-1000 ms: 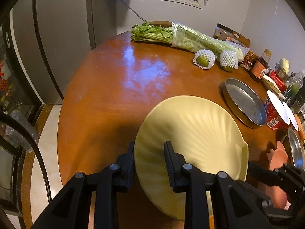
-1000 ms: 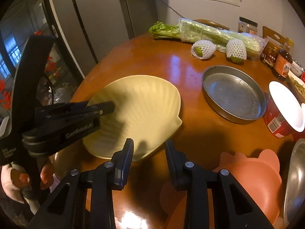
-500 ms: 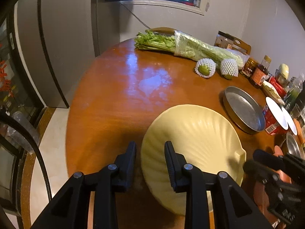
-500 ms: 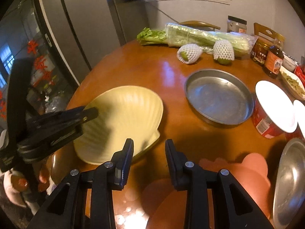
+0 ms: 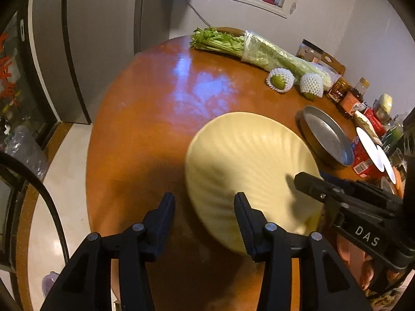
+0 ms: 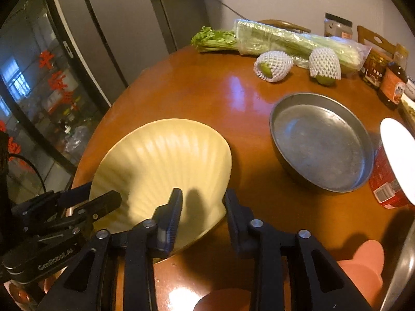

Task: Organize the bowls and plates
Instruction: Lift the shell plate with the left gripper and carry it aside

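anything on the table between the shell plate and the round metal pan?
Nothing: bare wood between the shell plate and the metal pan, clearest in the right wrist view.

Shell-shaped yellow plate (image 5: 249, 160) between two tools on round table (image 5: 155, 119)

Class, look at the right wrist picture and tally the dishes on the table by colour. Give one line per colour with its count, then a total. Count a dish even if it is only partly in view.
Yellow: 1, the shell-shaped plate
Silver metal: 2, the round pan and a metal dish at the right edge
Pink: 1, the pink dish
Total: 4
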Demonstrator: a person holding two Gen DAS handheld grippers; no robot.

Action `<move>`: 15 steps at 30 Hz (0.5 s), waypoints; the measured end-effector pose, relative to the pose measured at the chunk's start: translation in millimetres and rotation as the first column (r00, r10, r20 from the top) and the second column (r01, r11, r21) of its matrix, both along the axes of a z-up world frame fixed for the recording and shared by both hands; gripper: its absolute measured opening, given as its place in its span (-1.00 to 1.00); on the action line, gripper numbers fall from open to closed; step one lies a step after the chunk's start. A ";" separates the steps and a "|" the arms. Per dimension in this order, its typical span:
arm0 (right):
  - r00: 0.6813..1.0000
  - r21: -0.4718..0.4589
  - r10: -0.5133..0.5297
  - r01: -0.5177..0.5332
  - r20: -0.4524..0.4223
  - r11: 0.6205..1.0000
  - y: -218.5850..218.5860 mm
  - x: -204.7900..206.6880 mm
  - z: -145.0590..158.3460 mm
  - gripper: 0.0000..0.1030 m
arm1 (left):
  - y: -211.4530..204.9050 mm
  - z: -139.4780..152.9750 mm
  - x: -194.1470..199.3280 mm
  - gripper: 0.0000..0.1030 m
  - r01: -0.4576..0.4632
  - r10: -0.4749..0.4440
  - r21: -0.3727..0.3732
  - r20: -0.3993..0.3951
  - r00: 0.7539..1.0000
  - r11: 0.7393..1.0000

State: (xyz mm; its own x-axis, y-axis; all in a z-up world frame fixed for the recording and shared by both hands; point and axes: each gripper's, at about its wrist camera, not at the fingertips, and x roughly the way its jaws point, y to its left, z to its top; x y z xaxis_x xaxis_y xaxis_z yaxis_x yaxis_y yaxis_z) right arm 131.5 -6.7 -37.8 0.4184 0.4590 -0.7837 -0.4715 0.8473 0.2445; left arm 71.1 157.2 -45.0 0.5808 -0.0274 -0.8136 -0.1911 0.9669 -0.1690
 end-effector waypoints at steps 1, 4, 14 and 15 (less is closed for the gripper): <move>1.000 0.004 0.009 -0.009 -0.002 1.000 -0.4 -1.6 -0.2 -0.48 | -1.5 -0.3 0.9 -0.08 0.007 -0.007 0.005 0.002 1.000 1.000; 0.999 0.017 0.034 -0.034 -0.009 0.999 -0.9 -7.1 0.2 -0.50 | -5.2 -0.4 5.2 -0.09 0.025 -0.025 0.003 0.006 1.000 1.000; 0.999 0.002 0.031 -0.031 -0.016 1.000 -4.2 -27.4 3.2 -0.47 | -5.7 -0.7 18.1 -0.10 0.047 -0.047 0.020 0.008 0.999 0.999; 0.999 0.005 0.029 -0.029 -0.015 1.000 -4.6 -27.6 3.5 -0.45 | -6.1 -0.6 19.4 -0.10 0.049 -0.049 0.022 0.010 0.999 0.999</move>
